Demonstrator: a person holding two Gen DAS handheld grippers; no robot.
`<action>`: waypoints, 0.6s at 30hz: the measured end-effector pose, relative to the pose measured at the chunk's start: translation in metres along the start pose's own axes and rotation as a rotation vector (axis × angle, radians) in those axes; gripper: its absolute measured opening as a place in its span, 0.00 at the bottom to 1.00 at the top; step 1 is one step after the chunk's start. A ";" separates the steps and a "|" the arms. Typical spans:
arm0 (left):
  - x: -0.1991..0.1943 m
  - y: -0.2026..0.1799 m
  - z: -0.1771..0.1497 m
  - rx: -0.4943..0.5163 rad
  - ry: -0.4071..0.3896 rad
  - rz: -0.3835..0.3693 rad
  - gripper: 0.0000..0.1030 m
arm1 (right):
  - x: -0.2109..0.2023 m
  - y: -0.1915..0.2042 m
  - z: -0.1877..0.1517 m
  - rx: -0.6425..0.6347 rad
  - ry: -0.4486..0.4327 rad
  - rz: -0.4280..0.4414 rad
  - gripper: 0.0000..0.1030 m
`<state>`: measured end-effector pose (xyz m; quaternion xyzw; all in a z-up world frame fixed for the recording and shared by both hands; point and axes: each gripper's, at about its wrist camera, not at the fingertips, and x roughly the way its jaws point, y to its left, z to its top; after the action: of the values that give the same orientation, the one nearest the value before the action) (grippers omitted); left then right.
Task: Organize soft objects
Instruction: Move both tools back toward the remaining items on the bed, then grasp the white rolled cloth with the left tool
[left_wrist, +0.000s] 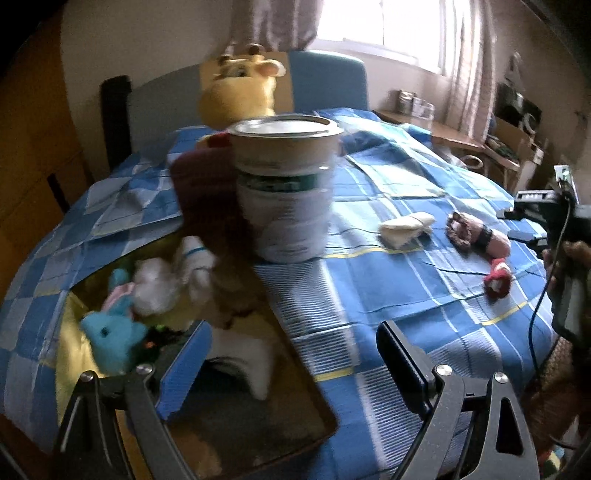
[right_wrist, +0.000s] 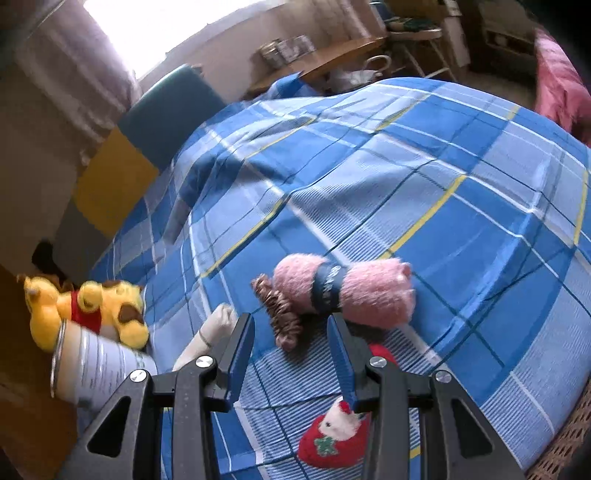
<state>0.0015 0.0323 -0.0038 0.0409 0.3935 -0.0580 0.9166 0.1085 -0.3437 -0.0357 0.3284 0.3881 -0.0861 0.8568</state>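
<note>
Blue plaid bedding (left_wrist: 406, 295) fills the left wrist view. A box (left_wrist: 295, 424) of plush toys (left_wrist: 147, 295) sits beside a tin (left_wrist: 284, 184), evidently the collection spot; tin print is too blurred to read. Left gripper (left_wrist: 291, 354) jaws stand wide, empty.

Right wrist view: right gripper (right_wrist: 291, 332), jaws part open and empty, aims at a scrunchie (right_wrist: 280, 317) touching pink yarn (right_wrist: 343, 288), its band unreadable. A red toy (right_wrist: 332, 439) lies nearer.

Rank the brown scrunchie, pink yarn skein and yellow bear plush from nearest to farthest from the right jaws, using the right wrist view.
1. Brown scrunchie, just ahead, between the jaws' tips.
2. Pink yarn skein, right behind the scrunchie, slightly right.
3. Yellow bear plush, far left, beside the tin can.
</note>
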 end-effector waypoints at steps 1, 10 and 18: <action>0.003 -0.005 0.002 0.007 0.006 -0.014 0.89 | -0.002 -0.005 0.002 0.024 -0.010 -0.002 0.40; 0.025 -0.055 0.016 0.103 0.041 -0.116 0.89 | -0.016 -0.045 0.011 0.231 -0.073 0.024 0.40; 0.056 -0.089 0.031 0.169 0.092 -0.157 0.89 | -0.013 -0.054 0.013 0.292 -0.054 0.076 0.41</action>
<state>0.0499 -0.0636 -0.0259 0.0899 0.4311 -0.1607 0.8833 0.0858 -0.3948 -0.0475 0.4616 0.3356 -0.1179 0.8127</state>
